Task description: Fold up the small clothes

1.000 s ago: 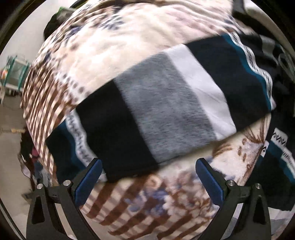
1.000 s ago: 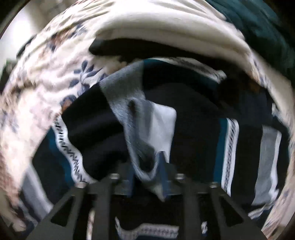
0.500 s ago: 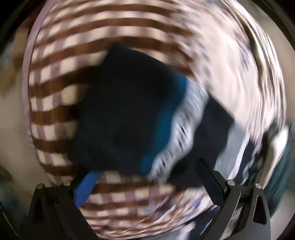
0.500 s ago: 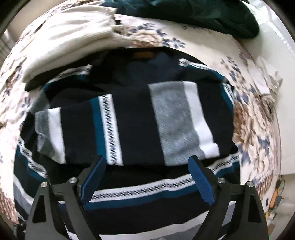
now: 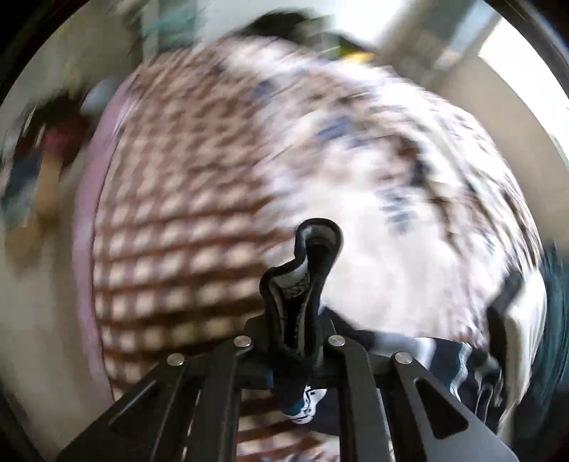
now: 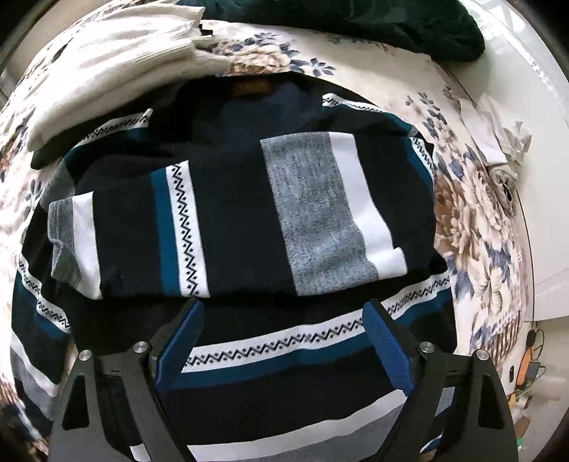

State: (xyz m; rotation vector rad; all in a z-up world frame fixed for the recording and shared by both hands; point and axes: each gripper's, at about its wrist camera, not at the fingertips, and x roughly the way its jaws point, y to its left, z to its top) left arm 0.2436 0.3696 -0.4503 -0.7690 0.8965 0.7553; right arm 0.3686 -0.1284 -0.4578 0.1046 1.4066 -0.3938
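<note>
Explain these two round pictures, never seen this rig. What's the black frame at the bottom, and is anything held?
No robot here: a person carries a hand-held gripper in each hand, and a fisheye camera on each looks forward along its two fingers. The black frame is those fingers.

Left wrist view, blurred: the left hand-held gripper is shut on a bunched fold of the striped sweater.

Right wrist view: the right hand-held gripper is open and holds nothing, above the same sweater, partly folded on a floral bedspread. Beyond lie a cream garment and a dark green garment.
</note>
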